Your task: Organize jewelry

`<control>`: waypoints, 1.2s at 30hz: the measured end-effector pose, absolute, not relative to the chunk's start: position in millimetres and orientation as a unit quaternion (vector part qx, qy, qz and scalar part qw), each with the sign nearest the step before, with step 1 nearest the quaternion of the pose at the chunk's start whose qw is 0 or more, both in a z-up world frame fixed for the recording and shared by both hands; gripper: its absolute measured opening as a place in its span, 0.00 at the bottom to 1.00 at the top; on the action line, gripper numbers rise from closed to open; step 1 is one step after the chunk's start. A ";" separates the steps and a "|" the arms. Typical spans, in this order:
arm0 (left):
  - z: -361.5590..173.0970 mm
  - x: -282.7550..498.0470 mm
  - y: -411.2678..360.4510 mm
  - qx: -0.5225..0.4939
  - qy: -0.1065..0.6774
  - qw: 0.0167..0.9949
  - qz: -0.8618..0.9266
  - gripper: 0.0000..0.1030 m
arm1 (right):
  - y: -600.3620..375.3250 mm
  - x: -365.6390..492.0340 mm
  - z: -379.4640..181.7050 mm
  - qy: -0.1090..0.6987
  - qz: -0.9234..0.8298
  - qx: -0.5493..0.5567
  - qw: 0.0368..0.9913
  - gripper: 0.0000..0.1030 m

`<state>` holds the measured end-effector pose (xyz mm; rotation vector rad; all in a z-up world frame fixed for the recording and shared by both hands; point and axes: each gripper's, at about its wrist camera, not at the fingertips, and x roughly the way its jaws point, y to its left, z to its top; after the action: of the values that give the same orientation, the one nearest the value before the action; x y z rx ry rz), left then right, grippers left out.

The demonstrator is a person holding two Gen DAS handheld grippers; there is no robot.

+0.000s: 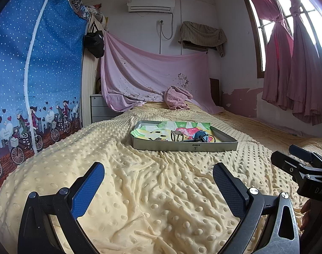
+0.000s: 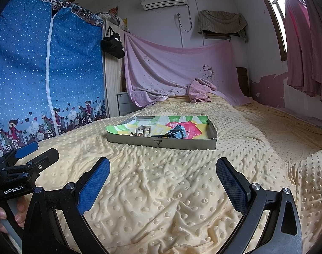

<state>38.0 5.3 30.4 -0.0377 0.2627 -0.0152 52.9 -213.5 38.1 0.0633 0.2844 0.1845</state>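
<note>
A shallow grey box tray (image 1: 188, 146) (image 2: 161, 144) lined with bright patterned paper lies on the bed ahead of both grippers. In it are a small open-frame metal stand (image 1: 176, 135) (image 2: 143, 130), a blue and dark bundle of jewelry (image 1: 200, 136) (image 2: 177, 134) and some small dark pieces (image 1: 158, 139). My left gripper (image 1: 158, 176) is open and empty, low over the blanket in front of the tray. My right gripper (image 2: 163, 171) is open and empty too, beside the left one; it shows at the right edge of the left wrist view (image 1: 296, 158).
A yellow dotted blanket (image 1: 161, 201) (image 2: 171, 201) covers the bed. A pink towel (image 1: 176, 98) lies at the far end under a hanging pink sheet (image 1: 152, 72). A blue fabric wardrobe (image 1: 33, 63) stands on the left, grey drawers (image 1: 99, 108) beyond it, and pink curtains (image 1: 298, 63) on the right.
</note>
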 end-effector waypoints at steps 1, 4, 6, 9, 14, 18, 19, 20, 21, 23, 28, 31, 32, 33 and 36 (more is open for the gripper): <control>30.5 38.0 5.3 -0.019 0.131 0.991 -0.007 1.00 | -213.6 53.0 37.7 0.142 0.092 0.032 0.985 0.95; 30.8 38.0 6.2 -0.019 0.131 0.991 -0.007 1.00 | -213.3 52.8 38.4 0.142 0.092 0.032 0.985 0.95; 30.8 38.1 6.0 -0.019 0.131 0.991 -0.008 1.00 | -213.3 52.8 38.4 0.142 0.092 0.032 0.985 0.96; 30.4 38.0 4.9 -0.019 0.131 0.991 -0.007 1.00 | -213.2 52.8 38.5 0.142 0.092 0.032 0.985 0.96; 30.4 37.9 4.8 -0.019 0.131 0.991 -0.008 1.00 | -213.0 52.7 38.4 0.142 0.092 0.032 0.985 0.96; 30.3 37.9 4.7 -0.018 0.131 0.991 -0.008 1.00 | -212.9 52.5 38.7 0.142 0.092 0.032 0.985 0.96; 30.7 37.7 5.7 -0.018 0.131 0.991 -0.008 1.00 | -212.9 52.6 38.6 0.142 0.092 0.032 0.985 0.96; 30.6 37.8 5.2 -0.019 0.131 0.991 -0.008 1.00 | -212.9 52.6 38.5 0.142 0.092 0.032 0.985 0.96; 30.8 37.8 5.6 -0.018 0.131 0.991 -0.008 1.00 | -212.9 52.5 38.6 0.142 0.092 0.032 0.985 0.96; 30.4 37.8 4.9 -0.018 0.131 0.991 -0.007 1.00 | -212.9 52.6 38.6 0.142 0.092 0.032 0.985 0.96; 30.1 37.7 5.5 -0.021 0.132 0.991 -0.009 1.00 | -212.9 52.6 38.7 0.142 0.092 0.032 0.985 0.96; 29.1 38.0 5.6 -0.022 0.135 0.991 -0.007 1.00 | -212.9 52.6 38.8 0.142 0.092 0.032 0.985 0.96; 29.0 37.5 5.7 -0.022 0.135 0.991 -0.005 1.00 | -213.0 52.6 38.7 0.142 0.092 0.032 0.985 0.96; 28.9 36.8 5.6 -0.021 0.134 0.991 -0.003 1.00 | -213.0 52.7 38.8 0.142 0.092 0.032 0.985 0.96; 27.8 36.5 3.0 -0.015 0.138 0.990 -0.001 1.00 | -212.9 52.5 38.0 0.143 0.092 0.032 0.985 0.96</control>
<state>36.5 3.0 27.8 -0.0309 0.2763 -0.0016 52.5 -212.9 38.0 0.0652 0.2869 0.1842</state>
